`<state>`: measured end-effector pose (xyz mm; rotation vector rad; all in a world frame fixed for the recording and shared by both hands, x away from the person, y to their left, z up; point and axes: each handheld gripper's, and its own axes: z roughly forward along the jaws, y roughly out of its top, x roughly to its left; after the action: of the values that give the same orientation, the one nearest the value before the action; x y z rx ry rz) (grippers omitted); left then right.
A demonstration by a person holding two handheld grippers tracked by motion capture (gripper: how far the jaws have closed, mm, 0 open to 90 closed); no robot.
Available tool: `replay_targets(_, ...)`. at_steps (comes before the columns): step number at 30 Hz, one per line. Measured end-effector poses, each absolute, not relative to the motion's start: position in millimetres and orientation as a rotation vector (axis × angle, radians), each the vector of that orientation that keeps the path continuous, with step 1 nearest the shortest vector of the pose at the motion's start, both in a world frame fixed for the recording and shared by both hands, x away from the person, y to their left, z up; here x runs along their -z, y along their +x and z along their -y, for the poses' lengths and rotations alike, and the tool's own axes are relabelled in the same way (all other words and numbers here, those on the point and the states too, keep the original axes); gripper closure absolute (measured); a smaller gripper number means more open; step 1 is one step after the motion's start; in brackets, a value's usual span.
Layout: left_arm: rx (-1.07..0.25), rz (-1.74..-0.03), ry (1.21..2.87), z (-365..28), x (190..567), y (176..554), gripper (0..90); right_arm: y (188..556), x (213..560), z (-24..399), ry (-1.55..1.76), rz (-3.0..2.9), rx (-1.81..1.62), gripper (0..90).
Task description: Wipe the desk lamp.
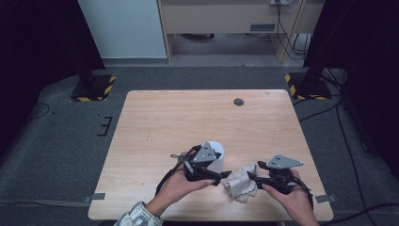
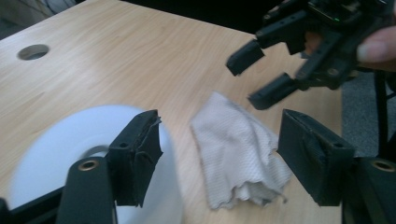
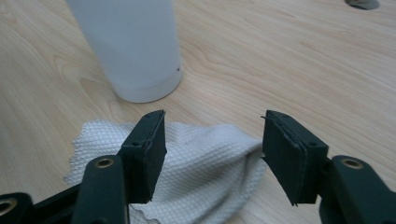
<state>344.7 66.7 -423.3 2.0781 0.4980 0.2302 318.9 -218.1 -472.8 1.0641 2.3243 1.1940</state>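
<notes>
Crumpled grey-white cloth (image 1: 241, 186) lying loose on the wooden bench (image 1: 188, 117), near the front edge, between the two grippers and touching neither set of pads. Just beside it, on the left, a white cylindrical container (image 1: 215, 154) standing upright on the bench, apart from the cloth by a narrow strip of bare wood in the right gripper view. Left gripper (image 1: 225, 177) raised a little above the surface, jaws spread with nothing between them; seen along its own jaws, the cloth (image 2: 238, 151) lying below and beyond the gap, the white container (image 2: 95, 154) blurred close behind the left-hand jaw. Right gripper (image 1: 251, 177) low over the cloth's other side, jaws likewise spread, the cloth (image 3: 205, 172) showing between and under them but not pinched; the container (image 3: 133, 46) upright farther off. Also visible from the left gripper view: the right gripper (image 2: 261, 74) hanging above the cloth's far edge, parted. Judged from this: cloth set down and released, not yet folded, spread or used on the container. Probably left to do: a fresh grasp on a corner or edge by one gripper or both, then whatever handling of the cloth follows. No sign of wetness or wiping marks on the bench.
</notes>
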Motion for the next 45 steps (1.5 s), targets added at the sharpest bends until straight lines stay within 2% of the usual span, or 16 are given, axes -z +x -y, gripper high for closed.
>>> replay_targets(9,-0.260,-0.512,2.073,-81.6,418.4,357.5,21.1,320.8,482.3,200.5,1.022,-2.407,-1.140,26.1)
replay_targets(10,-0.253,-0.521,2.064,-83.8,418.7,360.3,17.4,320.3,484.5,197.7,1.021,-2.421,-1.125,24.8)
replay_targets(24,-0.267,-0.570,2.110,-95.3,431.9,379.0,5.5,322.3,495.6,189.2,1.028,-2.475,-1.046,22.7)
replay_targets(34,-0.259,-0.582,2.121,-96.7,436.8,383.8,4.1,326.5,506.9,185.4,1.039,-2.522,-0.968,16.9)
replay_targets(39,-0.255,-0.577,2.133,-95.9,438.9,383.9,4.1,328.6,513.3,182.7,1.037,-2.551,-0.922,17.7)
replay_targets(43,-0.250,-0.579,2.136,-95.0,440.8,383.9,4.0,328.9,519.1,180.9,1.013,-2.569,-0.864,22.7)
replay_targets(45,-0.242,-0.582,2.136,-94.5,442.1,383.8,4.1,329.0,518.9,183.0,0.995,-2.561,-0.862,30.9)
